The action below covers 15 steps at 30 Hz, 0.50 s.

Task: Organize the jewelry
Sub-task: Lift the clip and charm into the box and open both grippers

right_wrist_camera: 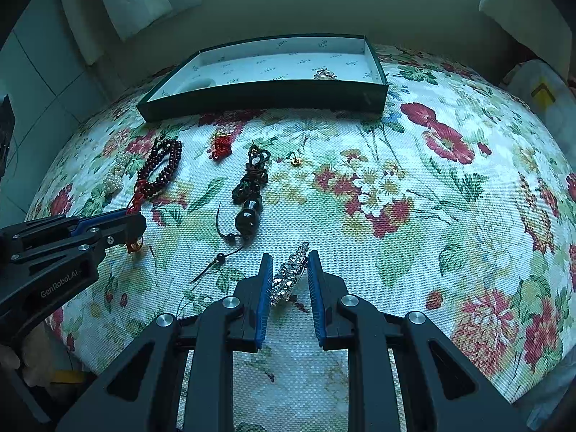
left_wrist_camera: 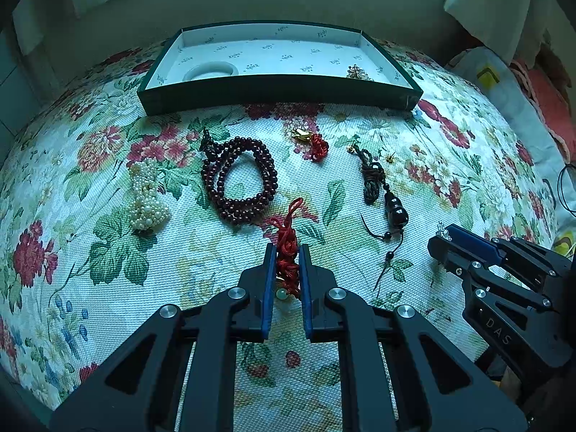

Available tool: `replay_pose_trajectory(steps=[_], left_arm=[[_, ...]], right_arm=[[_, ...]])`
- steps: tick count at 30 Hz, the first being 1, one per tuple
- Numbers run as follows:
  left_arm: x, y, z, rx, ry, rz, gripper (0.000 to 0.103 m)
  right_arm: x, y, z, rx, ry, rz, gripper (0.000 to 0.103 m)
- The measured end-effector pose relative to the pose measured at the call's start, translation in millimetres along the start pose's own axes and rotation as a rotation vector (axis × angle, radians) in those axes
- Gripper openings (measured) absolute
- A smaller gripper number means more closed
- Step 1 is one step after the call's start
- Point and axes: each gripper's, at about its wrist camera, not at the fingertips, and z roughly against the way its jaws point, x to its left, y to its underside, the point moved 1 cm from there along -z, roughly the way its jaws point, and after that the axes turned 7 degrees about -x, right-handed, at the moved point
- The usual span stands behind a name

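We have both grippers loaded. Our left gripper [left_wrist_camera: 285, 262] has its blue pads pinched tight on a red knotted cord charm with a pale green bead [left_wrist_camera: 286, 252], low over the floral woven tablecloth [left_wrist_camera: 108, 288]. Our right gripper [right_wrist_camera: 288, 270] stands only narrowly apart, and a sparkling rhinestone bracelet [right_wrist_camera: 289, 273] sits aslant between its pads, seemingly gripped. We judge both pieces are bound for the shallow dark green box with a white printed lining [left_wrist_camera: 280, 88] at the far edge, where a white ring-shaped bangle [left_wrist_camera: 212, 70] and a small gilt cluster [left_wrist_camera: 358, 73] already lie. Between us and it lie a pearl strand [left_wrist_camera: 147, 194], a dark red beaded mala [left_wrist_camera: 237, 180], a black cord gourd pendant [left_wrist_camera: 394, 208] and a small red tassel with a gold charm [left_wrist_camera: 313, 142], so we must lift clear first. The box's middle is bare.
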Motion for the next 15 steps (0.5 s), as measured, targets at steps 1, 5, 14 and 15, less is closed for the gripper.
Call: replay_pose_trajectory(steps=[1,5,14,15], left_arm=[[-0.8,-1.0,0.7,-0.003,0.000,-0.001,0.012],[-1.9,-6.4,7.8,-0.020,0.008,-0.005,0.012],[-4.6,-28.1,21.9,-0.077,0.019,-0.019,0.012],[-4.7,-32.0,22.7,-0.084,0.021,-0.020,0.012]], right_arm=[[0.4,-1.4,1.5,-0.004,-0.001,0.001,0.020],[2.2,-7.2,8.6,-0.024,-0.004,0.006,0.020],[2.1,-27.7,22.3,-0.074,-0.008,0.017,0.020],[2.1,-31.2,23.3,-0.080,-0.011,0.016,0.020]])
